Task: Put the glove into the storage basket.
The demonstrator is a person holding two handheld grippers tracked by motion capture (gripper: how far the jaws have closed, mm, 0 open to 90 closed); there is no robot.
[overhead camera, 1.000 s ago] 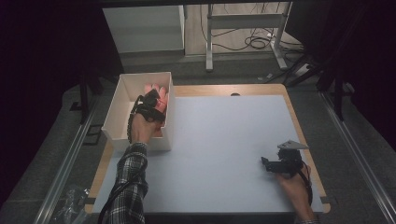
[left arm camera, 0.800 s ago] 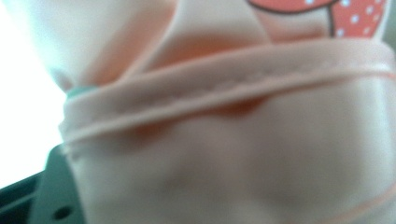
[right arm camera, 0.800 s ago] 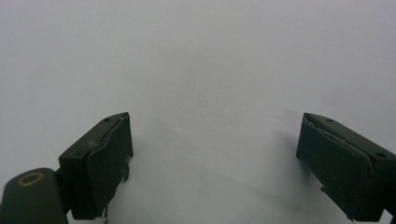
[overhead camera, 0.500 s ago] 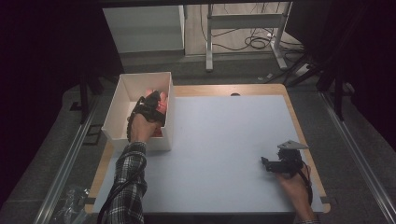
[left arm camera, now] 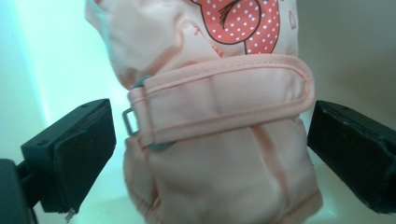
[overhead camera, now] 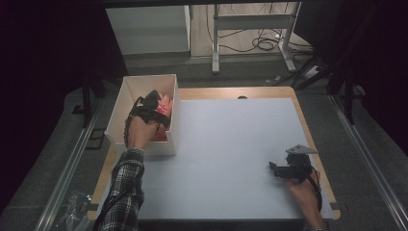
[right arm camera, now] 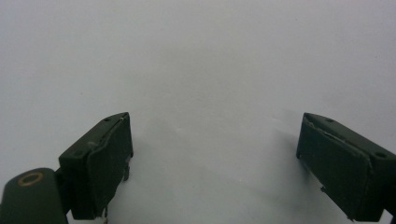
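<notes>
Over at the far left corner of the desk (overhead camera: 231, 159), with its pale grey-white mat laid over a wooden top, stands an open white rectangular box (overhead camera: 119, 108), and the person's left hand holds the left tongs (overhead camera: 153, 102) down inside it. Between those tongs lies a soft peach-pink padded mitten (left arm camera: 219, 140) with a stitched strap across it, a small metal buckle at the strap's end and a red patch with white dots higher up. In the high view it shows as a pink and red bundle (overhead camera: 165, 107) against the box's right-hand wall. The jaws of the left tongs have just been opening. They now stand wide on either side of the mitten with a gap at each pad, so the mitten sits between them unclamped, resting in the box. A plaid sleeve (overhead camera: 124, 190) runs back from that hand toward the near edge. Well apart, near the desk's right front corner, the right tongs (overhead camera: 275, 168) rest low over the bare mat in the other hand, a grey three-cornered plate on top, jaws spread wide with nothing between them.
</notes>
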